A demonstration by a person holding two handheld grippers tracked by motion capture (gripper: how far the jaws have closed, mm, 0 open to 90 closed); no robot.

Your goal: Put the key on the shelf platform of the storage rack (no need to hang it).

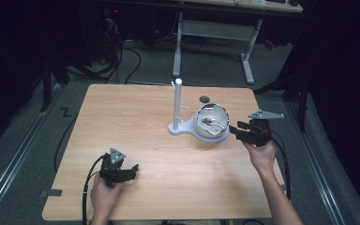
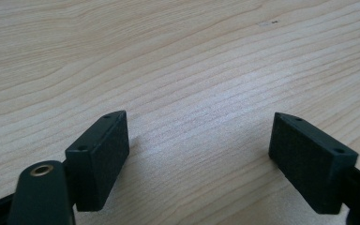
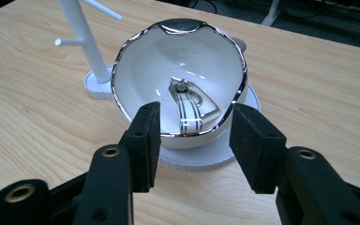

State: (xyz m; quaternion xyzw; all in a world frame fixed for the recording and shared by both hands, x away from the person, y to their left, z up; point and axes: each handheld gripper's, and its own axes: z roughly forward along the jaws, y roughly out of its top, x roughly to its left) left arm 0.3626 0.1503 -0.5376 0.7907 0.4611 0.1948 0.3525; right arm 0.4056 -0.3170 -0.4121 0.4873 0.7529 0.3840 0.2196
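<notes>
A white bowl [image 1: 211, 119] with a shiny silver rim sits on the round end of a white stand's base [image 1: 215, 137]. A thin upright post [image 1: 178, 101] with short pegs rises from the base's other end. In the right gripper view, a silvery striped band [image 3: 190, 105] lies in the bowl [image 3: 178, 79]. My right gripper [image 3: 194, 136] is open just to the right of the bowl, its pads either side of the near rim without touching it. My left gripper [image 1: 132, 169] rests open on the bare wood at the front left, nothing between its pads [image 2: 98, 159].
The wooden table [image 1: 136, 117] has bare room across its left half and front. A small dark round mark [image 1: 205, 99] lies behind the bowl. Beyond the far edge stand a white desk frame [image 1: 248, 61] and cables on the floor.
</notes>
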